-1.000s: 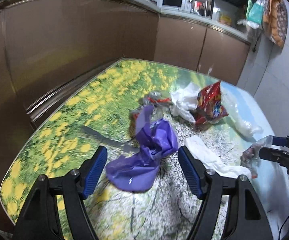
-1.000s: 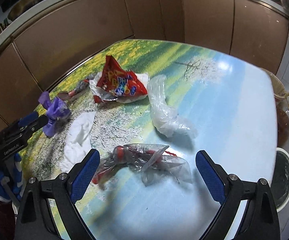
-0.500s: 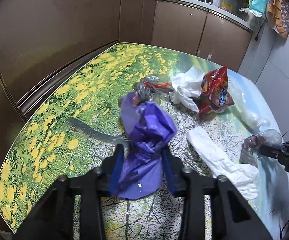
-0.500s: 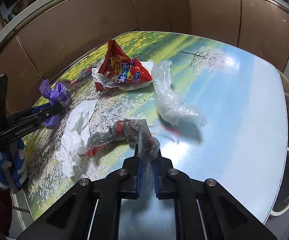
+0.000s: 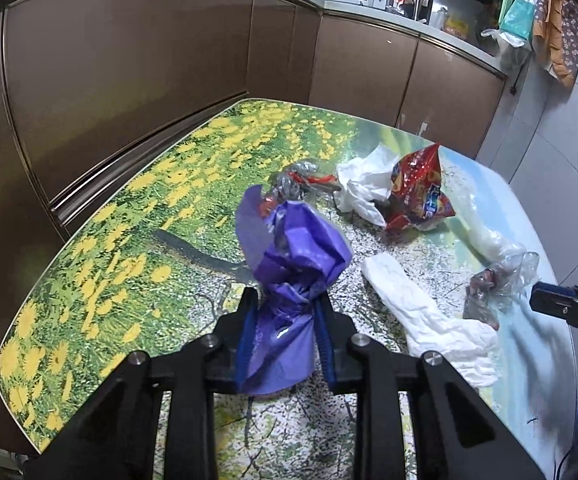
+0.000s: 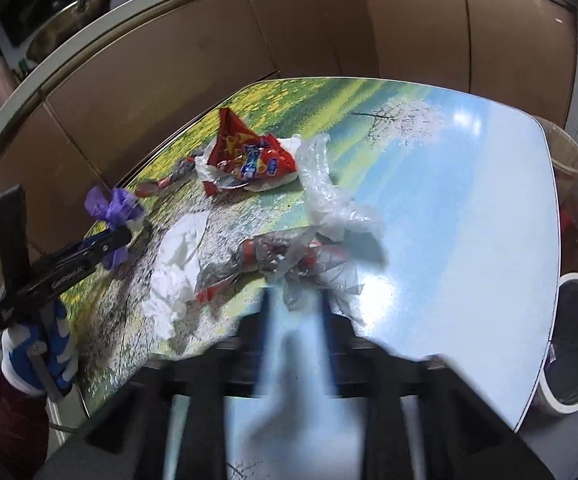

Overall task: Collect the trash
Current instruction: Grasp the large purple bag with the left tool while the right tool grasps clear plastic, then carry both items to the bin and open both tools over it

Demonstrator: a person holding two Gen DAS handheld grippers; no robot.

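The left gripper (image 5: 285, 320) has just been closing, and its blue pads now clench the lower part of the purple plastic bag (image 5: 289, 276), which stands bunched above the flower-printed table (image 5: 101, 264). To its right lie a white tissue (image 5: 421, 312) and a red snack packet (image 5: 417, 196). Farther right, the right gripper (image 6: 295, 312) has its jaws partly apart, having just been opening, with the clear wrapper with red print (image 6: 289, 264) at the fingertips; motion blur hides whether the pads press it. A bin (image 6: 577, 340) is cut off at the table's right edge.
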